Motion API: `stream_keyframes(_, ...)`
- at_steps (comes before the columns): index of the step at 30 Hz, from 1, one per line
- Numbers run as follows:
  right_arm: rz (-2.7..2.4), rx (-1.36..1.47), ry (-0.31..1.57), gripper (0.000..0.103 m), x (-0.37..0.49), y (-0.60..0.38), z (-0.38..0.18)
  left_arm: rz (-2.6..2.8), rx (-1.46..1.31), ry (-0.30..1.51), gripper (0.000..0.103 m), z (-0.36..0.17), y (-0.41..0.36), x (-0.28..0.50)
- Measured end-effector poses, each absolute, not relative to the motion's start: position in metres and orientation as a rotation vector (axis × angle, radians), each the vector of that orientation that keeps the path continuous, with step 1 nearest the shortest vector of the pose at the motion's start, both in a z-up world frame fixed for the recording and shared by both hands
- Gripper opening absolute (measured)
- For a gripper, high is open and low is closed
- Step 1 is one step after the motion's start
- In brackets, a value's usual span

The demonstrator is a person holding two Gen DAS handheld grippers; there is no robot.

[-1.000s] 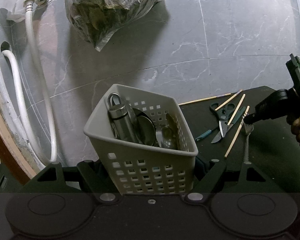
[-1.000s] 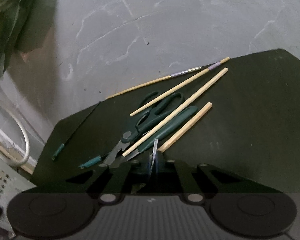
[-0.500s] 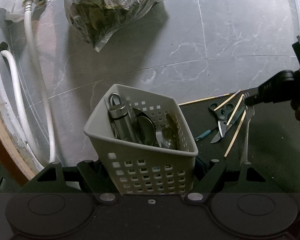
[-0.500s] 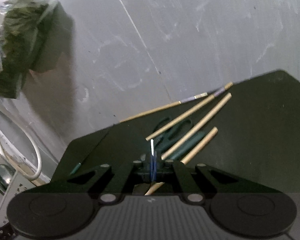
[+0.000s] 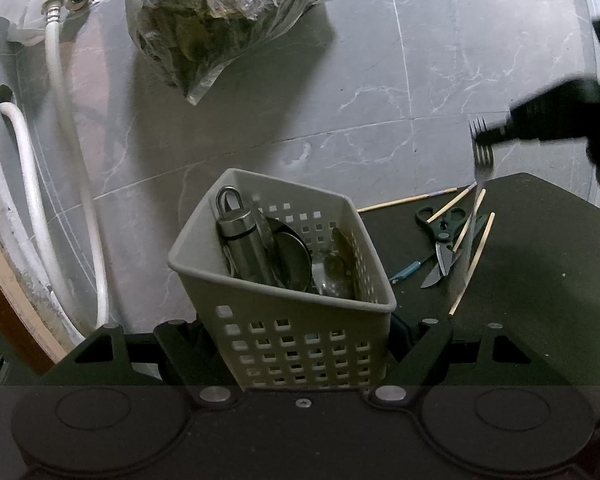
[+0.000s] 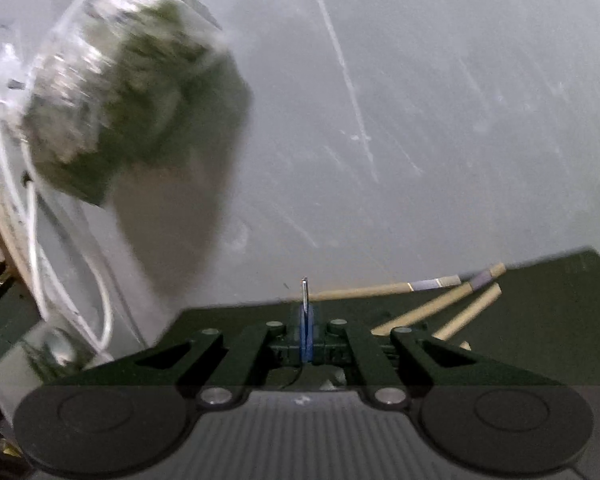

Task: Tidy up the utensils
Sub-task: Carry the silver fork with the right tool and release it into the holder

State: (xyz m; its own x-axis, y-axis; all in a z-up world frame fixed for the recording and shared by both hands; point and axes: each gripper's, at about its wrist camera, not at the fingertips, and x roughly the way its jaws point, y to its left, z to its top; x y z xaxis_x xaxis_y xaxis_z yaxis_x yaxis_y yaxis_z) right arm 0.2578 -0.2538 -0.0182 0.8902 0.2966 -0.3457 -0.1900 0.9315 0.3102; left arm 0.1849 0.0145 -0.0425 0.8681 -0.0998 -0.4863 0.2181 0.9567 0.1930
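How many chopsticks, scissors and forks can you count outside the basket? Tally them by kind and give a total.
chopsticks: 4
scissors: 1
fork: 1
Total: 6

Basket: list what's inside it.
Inside the basket: a steel flask with a loop lid, a dark round dish and a spoon. Their lower parts and the basket floor are hidden by the wall.
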Motion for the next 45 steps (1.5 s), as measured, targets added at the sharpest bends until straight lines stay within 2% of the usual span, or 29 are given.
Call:
stream_keyframes(12,0.454,0.208,0.103,0.001,0.244,-0.217,0.082,-0.178,0.246,0.487,0.08,-0.044,0.017,0.185)
stream_keyframes(16,0.536,0.201,0.05,0.001,0.241,-0.198,0.099,-0.178,0.246,0.487,0.08,-0.044,0.017,0.185)
stream_keyframes(29,0.635,0.045,0.168,0.002,0.234,-0.133,0.058,-0.178,0.245,0.486,0.08,-0.044,0.018,0.184)
stream_keyframes(45,0.699,-0.039,0.327,0.002,0.231,-0.109,0.019,-0.179,0.245,0.486,0.08,-0.044,0.018,0.184)
